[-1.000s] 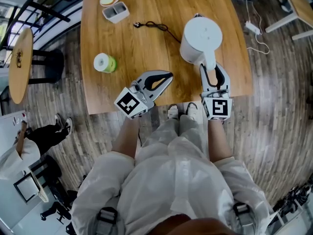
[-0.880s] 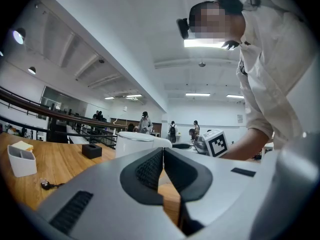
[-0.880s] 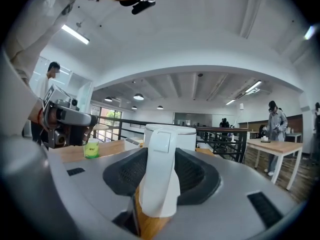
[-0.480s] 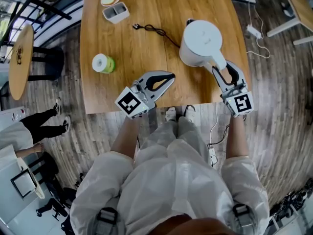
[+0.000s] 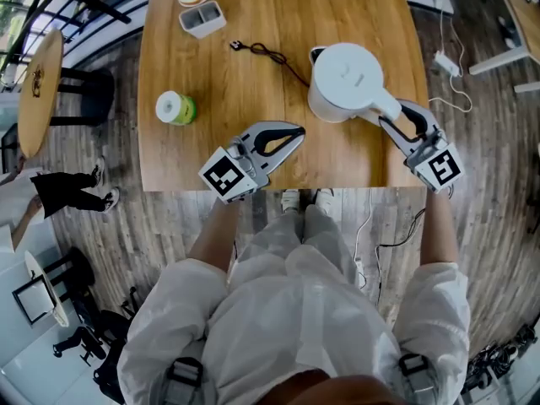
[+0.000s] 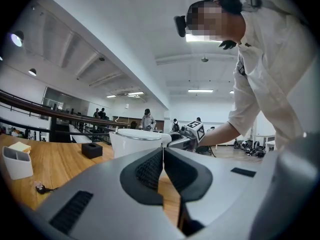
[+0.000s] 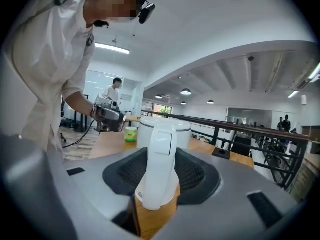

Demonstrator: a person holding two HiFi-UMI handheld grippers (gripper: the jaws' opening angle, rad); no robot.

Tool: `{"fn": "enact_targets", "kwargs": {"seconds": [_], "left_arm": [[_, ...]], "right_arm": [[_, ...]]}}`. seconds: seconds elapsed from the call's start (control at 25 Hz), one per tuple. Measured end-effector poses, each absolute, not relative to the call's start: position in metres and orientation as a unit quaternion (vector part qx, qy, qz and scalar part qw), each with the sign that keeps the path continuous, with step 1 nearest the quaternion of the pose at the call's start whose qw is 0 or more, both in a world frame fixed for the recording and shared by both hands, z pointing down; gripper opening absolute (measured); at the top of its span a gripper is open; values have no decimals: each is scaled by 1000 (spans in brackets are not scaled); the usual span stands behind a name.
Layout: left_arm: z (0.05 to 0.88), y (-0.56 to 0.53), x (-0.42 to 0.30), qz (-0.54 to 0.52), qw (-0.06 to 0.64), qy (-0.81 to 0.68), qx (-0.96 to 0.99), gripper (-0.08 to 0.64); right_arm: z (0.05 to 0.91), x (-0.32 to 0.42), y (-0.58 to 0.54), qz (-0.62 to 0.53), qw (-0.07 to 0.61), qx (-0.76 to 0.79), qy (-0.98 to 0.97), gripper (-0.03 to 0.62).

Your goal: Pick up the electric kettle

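On the wooden desk (image 5: 211,66), the electric kettle (image 5: 346,78) stood close to the right edge, roughly halfway between the far and near edges. It was the largest thing there, white with a round lid. Its handle (image 5: 386,108) had pointed straight at the near edge a second before. Now it had swung out toward the near-right corner, and the body had shifted slightly toward the far edge.

The right gripper (image 5: 396,118) had come round with it, from over the near edge to beyond the right edge. Its jaws stood apart by the width of the handle, and the pads lay against the handle's two sides. Since the kettle had turned together with the gripper, the grip seemed firm. The base still appeared to rest on the wood, so the lift itself was probably yet to come.

The left gripper (image 5: 295,132) hung over the near edge with its jaws closed on nothing, taking no part.

Smaller things had kept their places:
- a green roll (image 5: 175,108) near the left edge
- a white container (image 5: 201,17) toward the far-left corner
- a loose plug and cord (image 5: 266,51) just left of the kettle
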State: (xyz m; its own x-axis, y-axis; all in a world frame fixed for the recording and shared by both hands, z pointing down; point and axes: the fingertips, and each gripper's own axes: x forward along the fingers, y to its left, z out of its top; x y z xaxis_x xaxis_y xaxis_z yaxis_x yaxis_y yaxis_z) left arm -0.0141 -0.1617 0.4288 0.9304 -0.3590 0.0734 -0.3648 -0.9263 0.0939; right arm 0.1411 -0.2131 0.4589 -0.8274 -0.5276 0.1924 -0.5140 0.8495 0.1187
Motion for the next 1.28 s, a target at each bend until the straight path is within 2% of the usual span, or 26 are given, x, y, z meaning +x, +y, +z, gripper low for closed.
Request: {"fn": "enact_targets", "kwargs": {"seconds": [0.48, 0.52, 0.6, 0.64, 0.92, 1.0, 1.12, 1.28], "left_arm": [[442, -187, -1, 12, 66, -202, 977, 16], [443, -193, -3, 10, 64, -208, 976, 76], [448, -205, -6, 14, 63, -223, 973, 287], [452, -212, -8, 18, 64, -228, 971, 334], [476, -246, 5, 22, 85, -196, 977, 487], [481, -255, 11, 22, 88, -181, 979, 549], [492, -261, 22, 38, 69, -149, 986, 582], [502, -266, 38, 48, 48, -118, 991, 584]], "right_arm": [[461, 146, -227, -34, 96, 218, -971, 174], [461, 147, -226, -33, 94, 225, -969, 173], [463, 147, -225, -36, 94, 237, -966, 173], [465, 146, -226, -38, 94, 243, -965, 173], [465, 146, -227, -36, 87, 267, -959, 173], [467, 146, -227, -38, 89, 268, -959, 173], [475, 144, -228, -39, 97, 267, -958, 173], [490, 143, -231, -34, 102, 271, -957, 173]]}}
